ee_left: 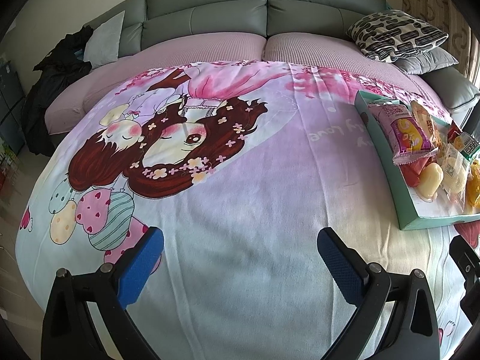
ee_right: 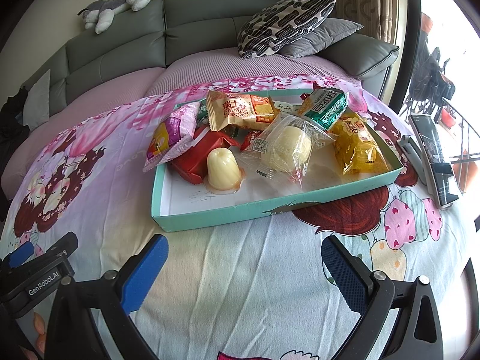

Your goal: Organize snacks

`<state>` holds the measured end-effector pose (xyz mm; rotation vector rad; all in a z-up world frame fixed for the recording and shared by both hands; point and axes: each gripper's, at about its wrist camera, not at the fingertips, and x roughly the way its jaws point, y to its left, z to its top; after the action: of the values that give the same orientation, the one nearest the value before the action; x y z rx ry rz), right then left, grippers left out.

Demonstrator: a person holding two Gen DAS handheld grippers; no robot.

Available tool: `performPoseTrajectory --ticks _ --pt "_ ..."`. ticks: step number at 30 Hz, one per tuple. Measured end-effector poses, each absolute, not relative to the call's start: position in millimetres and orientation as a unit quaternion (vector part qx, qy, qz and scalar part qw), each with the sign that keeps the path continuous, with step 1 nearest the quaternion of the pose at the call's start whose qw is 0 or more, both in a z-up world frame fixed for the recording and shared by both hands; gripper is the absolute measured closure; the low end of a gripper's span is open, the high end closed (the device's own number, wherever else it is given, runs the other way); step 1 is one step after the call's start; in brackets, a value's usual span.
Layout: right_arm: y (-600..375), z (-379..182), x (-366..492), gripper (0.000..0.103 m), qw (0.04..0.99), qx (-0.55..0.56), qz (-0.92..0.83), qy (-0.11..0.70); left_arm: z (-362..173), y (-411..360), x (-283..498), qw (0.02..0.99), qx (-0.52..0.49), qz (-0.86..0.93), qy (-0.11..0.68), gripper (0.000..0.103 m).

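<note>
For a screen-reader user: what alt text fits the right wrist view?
A teal tray of wrapped snacks sits on a cartoon-print blanket over a sofa, just beyond the open right claw. A phone lies to the tray's right, pillows behind.

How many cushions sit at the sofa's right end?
2: a black-and-white patterned cushion lying on top, and a plain grey cushion beneath it, against the sofa's armrest. None seems hidden.

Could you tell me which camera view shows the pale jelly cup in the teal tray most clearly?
The right wrist view: the jelly cup stands near frame centre, unobstructed, inside the teal tray. In the left wrist view it appears small and distorted at the right edge, crowded by other packets.
</note>
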<state>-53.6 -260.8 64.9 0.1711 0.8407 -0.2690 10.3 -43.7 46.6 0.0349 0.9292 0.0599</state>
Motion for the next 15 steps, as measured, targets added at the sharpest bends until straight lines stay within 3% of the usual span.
performPoseTrajectory --ticks 15 --pt "-260.8 64.2 -53.4 0.000 0.900 0.084 -0.130 0.407 46.2 -43.2 10.3 0.892 0.017 0.030 0.451 0.001"
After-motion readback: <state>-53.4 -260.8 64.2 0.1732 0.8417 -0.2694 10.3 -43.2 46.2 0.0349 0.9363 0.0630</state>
